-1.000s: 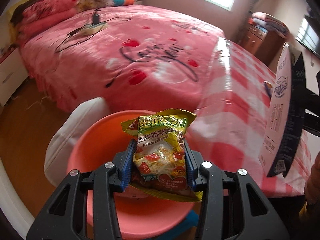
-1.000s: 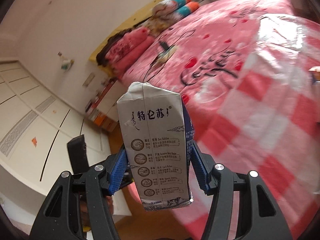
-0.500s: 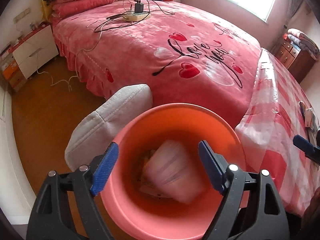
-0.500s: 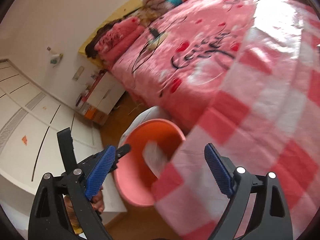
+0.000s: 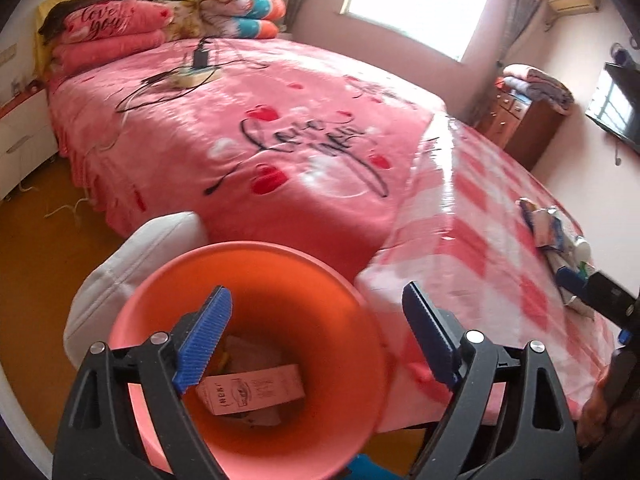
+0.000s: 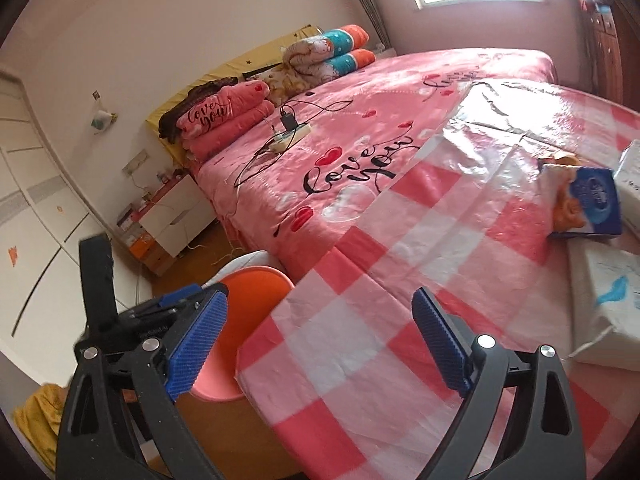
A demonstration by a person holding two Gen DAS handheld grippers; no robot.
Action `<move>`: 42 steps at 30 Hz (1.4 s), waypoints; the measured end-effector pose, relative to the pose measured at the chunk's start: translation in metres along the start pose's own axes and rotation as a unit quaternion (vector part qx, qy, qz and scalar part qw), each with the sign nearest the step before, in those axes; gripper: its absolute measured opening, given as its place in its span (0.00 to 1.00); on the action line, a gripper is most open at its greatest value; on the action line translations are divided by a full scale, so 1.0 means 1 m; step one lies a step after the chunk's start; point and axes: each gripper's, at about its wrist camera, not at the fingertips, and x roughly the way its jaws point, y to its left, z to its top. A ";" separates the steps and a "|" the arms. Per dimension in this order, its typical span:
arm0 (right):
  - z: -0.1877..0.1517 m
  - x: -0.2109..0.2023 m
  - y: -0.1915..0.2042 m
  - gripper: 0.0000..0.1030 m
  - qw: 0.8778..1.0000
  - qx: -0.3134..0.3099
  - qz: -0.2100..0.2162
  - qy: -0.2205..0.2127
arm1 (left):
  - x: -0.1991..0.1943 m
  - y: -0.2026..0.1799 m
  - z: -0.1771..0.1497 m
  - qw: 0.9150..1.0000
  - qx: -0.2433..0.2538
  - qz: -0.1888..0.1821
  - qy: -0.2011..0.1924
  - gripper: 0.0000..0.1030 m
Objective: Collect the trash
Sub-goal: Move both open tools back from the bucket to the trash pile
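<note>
Now both grippers, left gripper (image 5: 316,336) and right gripper (image 6: 320,340), gape wide, empty.

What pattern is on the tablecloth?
Pink-and-white checks on the tablecloth, clearest in the right wrist view.

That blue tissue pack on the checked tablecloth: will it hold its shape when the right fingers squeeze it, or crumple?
The blue tissue pack will probably crumple: its top looks torn open and its wrapper looks like thin film. It likely weighs little. On the glossy tablecloth it may slide if nudged, so the open right gripper should close across its width.
</note>
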 end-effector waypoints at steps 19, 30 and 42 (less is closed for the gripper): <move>-0.008 -0.052 -0.044 0.93 0.998 0.009 -0.044 -0.054 | 0.001 -0.111 0.007 0.993 0.113 -0.010 0.013 0.85; -0.007 -0.076 -0.070 0.93 0.995 0.034 -0.053 -0.078 | 0.010 -0.153 0.000 0.987 0.155 -0.007 0.034 0.85; -0.010 -0.100 -0.095 0.93 0.991 0.063 -0.063 -0.103 | 0.016 -0.188 -0.009 0.983 0.179 -0.011 0.050 0.85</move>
